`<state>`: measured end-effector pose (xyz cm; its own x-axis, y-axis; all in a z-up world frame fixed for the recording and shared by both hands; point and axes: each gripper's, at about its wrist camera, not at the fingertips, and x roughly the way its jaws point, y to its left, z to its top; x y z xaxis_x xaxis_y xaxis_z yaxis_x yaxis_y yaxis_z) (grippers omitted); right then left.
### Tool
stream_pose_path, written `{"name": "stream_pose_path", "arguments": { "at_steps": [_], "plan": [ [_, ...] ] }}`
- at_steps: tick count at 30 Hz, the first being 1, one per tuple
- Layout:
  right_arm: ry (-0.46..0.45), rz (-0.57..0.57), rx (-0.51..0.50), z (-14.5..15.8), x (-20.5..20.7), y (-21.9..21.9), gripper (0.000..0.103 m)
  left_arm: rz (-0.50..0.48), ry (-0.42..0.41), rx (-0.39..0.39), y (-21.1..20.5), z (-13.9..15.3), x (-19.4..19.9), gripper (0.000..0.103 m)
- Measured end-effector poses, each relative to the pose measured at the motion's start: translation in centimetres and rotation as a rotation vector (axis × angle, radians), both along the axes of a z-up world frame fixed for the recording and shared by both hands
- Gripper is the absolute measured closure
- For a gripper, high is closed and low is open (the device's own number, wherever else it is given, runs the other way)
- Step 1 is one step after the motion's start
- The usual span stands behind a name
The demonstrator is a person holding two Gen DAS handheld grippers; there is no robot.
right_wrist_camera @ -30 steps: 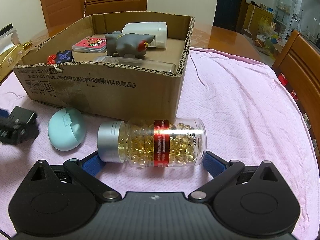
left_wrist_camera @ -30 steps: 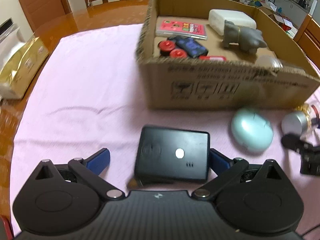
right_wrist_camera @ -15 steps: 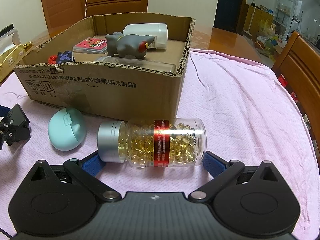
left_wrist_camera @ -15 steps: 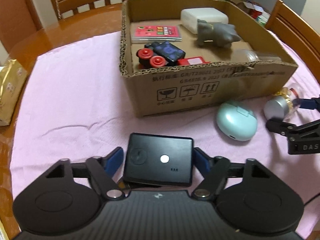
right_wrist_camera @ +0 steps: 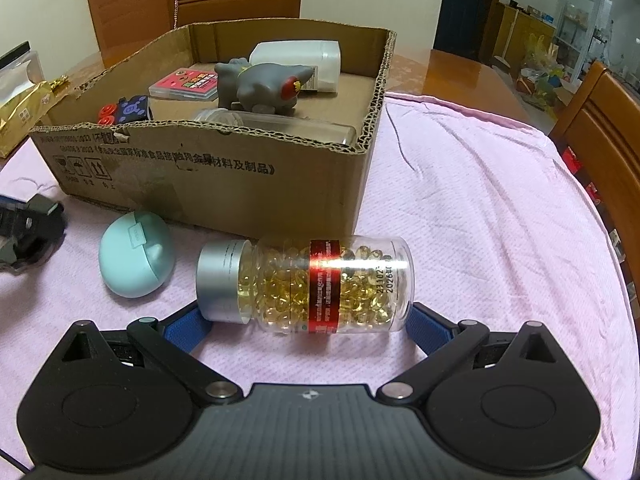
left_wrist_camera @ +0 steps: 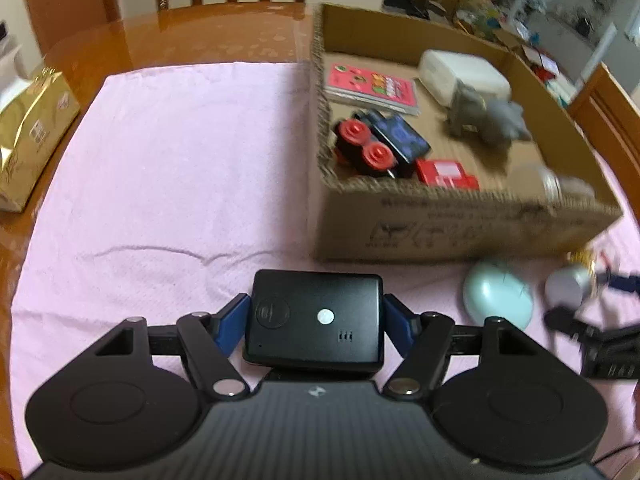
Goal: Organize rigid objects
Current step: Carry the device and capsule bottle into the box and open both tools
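Observation:
My left gripper [left_wrist_camera: 315,320] is shut on a flat black device [left_wrist_camera: 314,316] and holds it above the pink cloth, left of the cardboard box [left_wrist_camera: 460,224]. My right gripper [right_wrist_camera: 306,320] is open, its blue fingers either side of a clear pill bottle [right_wrist_camera: 308,286] with a silver cap that lies on the cloth in front of the box [right_wrist_camera: 224,184]. A mint oval case [right_wrist_camera: 136,254] lies left of the bottle; it also shows in the left wrist view [left_wrist_camera: 498,294].
The box holds a grey toy animal [right_wrist_camera: 260,82], a white container [right_wrist_camera: 298,64], a pink card pack [left_wrist_camera: 370,88], a toy with red wheels [left_wrist_camera: 374,148] and a clear jar [right_wrist_camera: 280,128]. A gold bag [left_wrist_camera: 30,132] lies at the left. Wooden chairs surround the table.
My left gripper closed on the black device and lifted it, and the view swung left. The right gripper and the pill bottle have stayed still.

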<state>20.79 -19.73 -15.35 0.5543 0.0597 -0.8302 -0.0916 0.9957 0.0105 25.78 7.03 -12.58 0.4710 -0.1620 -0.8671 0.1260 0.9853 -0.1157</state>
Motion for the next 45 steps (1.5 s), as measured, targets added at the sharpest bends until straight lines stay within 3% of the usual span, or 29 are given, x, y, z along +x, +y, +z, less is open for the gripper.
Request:
{"name": "stream_pose_path", "arguments": {
  "at_steps": [3, 7, 10, 14, 22, 24, 26, 34, 37, 45],
  "plan": [
    [0.012, 0.012, -0.001, 0.0, 0.2, 0.2, 0.000, 0.017, 0.003, -0.025, 0.5, 0.1, 0.5, 0.033],
    [0.013, 0.011, -0.001, 0.0, 0.2, 0.3, 0.000, 0.007, 0.010, 0.006, 0.2, 0.2, 0.3, 0.034],
    [0.014, 0.012, 0.000, 0.0, 0.2, 0.3, 0.000, -0.017, -0.012, 0.029, -0.5, 1.2, -1.1, 0.034],
    [0.015, 0.013, -0.001, 0.0, 0.2, 0.3, 0.000, -0.065, 0.001, -0.006, -1.4, 1.9, -3.3, 0.034],
    [0.016, 0.027, 0.037, 0.7, 0.0, -0.1, 0.000, -0.139, 0.085, -0.007, -4.1, 0.1, -6.5, 0.033],
    [0.014, 0.026, 0.045, 0.9, 0.0, -0.2, 0.000, -0.142, 0.059, 0.019, -4.4, -0.1, -7.4, 0.034],
    [0.012, 0.021, 0.046, 1.1, 0.1, -0.1, 0.000, -0.147, 0.044, 0.050, -4.9, -0.2, -7.5, 0.032],
    [0.009, -0.046, 0.031, 1.5, 1.0, 0.3, 0.000, -0.116, 0.048, 0.051, -4.5, -0.3, -7.7, 0.029],
    [0.013, -0.047, 0.018, 1.7, 1.3, 0.5, 0.007, -0.115, 0.047, 0.054, -4.5, -0.2, -8.0, 0.029],
    [0.059, -0.039, -0.001, 1.7, 0.7, -0.1, 0.007, -0.125, 0.038, 0.103, -5.8, -0.4, -7.8, 0.029]
  ]
}}
